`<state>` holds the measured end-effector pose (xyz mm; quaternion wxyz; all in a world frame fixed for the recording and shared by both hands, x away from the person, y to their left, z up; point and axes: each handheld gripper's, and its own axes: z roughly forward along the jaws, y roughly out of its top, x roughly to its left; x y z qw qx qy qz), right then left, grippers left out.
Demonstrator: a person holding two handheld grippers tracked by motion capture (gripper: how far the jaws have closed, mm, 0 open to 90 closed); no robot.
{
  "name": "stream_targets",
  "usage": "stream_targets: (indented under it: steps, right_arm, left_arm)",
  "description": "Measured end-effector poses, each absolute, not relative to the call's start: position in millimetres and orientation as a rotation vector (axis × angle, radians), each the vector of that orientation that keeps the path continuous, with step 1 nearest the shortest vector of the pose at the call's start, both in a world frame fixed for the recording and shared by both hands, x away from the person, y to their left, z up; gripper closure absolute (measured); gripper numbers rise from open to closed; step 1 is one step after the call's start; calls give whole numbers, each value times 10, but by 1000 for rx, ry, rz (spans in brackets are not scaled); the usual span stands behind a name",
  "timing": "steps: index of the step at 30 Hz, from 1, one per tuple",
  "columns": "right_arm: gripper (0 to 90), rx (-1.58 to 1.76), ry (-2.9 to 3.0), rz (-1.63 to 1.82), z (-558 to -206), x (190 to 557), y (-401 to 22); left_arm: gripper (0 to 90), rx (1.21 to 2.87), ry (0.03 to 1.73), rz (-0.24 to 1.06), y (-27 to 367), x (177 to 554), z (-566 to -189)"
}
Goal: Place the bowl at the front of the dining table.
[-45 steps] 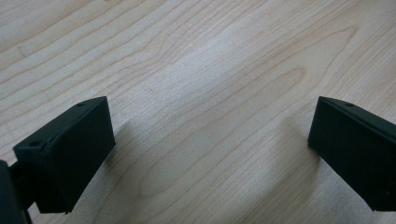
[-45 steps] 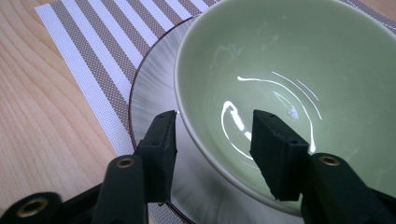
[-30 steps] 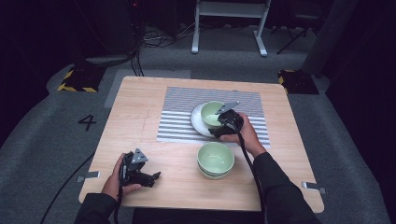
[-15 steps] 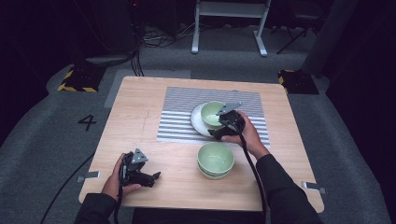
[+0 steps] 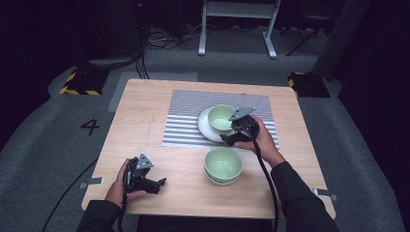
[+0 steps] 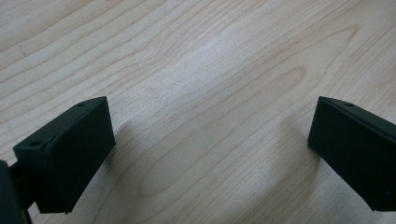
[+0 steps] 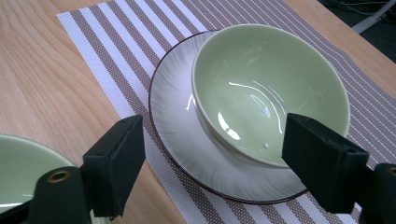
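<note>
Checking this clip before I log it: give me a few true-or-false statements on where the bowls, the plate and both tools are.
1. A green bowl sits on the white plate. True.
2. The plate lies on bare wood. False: it lies on the striped placemat.
3. The right tool is clamped on the bowl's rim. False: its jaws have just been opening and stand apart, gripping nothing.
4. The left tool is open over bare table. True.
5. Green bowls are stacked on the wood nearer the person. True.
</note>
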<state>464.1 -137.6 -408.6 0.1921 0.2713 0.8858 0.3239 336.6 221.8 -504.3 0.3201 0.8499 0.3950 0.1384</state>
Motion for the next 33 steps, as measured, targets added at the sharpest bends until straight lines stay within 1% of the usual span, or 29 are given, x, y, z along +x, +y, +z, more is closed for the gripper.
stream_targets:
  steps: [33]
  right_arm:
    - [221,738,2454,875,-3963,4332,-1684]
  left_arm:
    - [4,2233,1039,365,2218,3365,-5043]
